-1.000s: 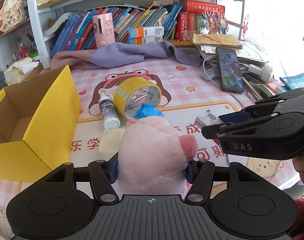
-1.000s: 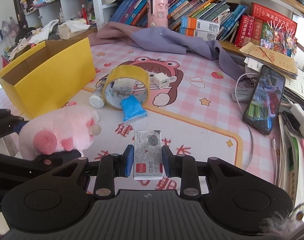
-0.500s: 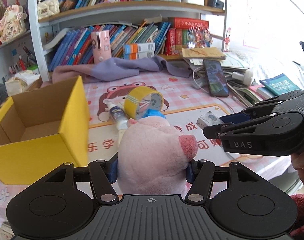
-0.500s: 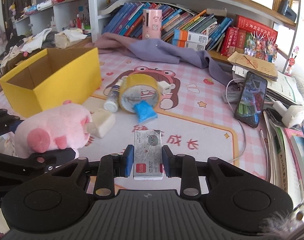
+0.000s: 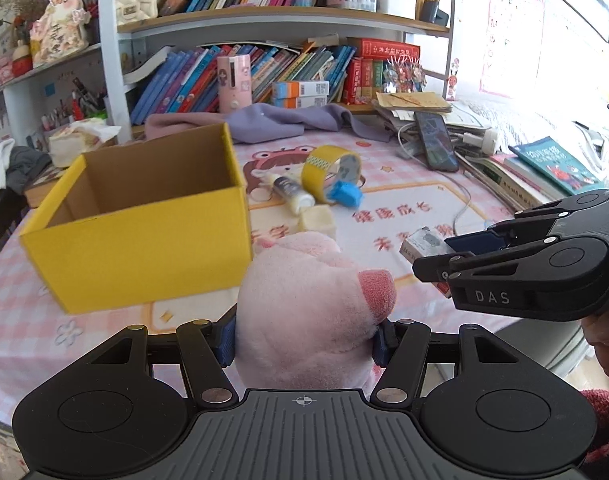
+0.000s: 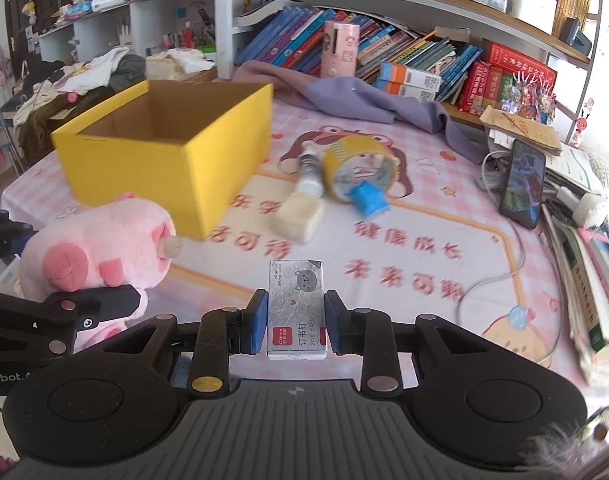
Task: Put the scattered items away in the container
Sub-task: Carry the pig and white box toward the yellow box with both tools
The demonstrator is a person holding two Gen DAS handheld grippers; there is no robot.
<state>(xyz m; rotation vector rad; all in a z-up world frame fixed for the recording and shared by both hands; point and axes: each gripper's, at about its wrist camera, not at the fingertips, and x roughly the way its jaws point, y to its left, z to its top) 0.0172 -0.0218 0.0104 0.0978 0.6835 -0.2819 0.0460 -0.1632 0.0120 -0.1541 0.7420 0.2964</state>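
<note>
Both claws now nearer yellow box; left claw grips plush pig, right claw staple box; release above opening at 11 o'clock

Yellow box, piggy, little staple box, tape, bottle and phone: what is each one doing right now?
Yellow box: open, looks empty.
Pink piggy: squeezed in left tongs.
Staple box: gripped in right tongs.
Tape roll: on its side on the mat.
White bottle: lying down.
Phone: screen lit.
</note>
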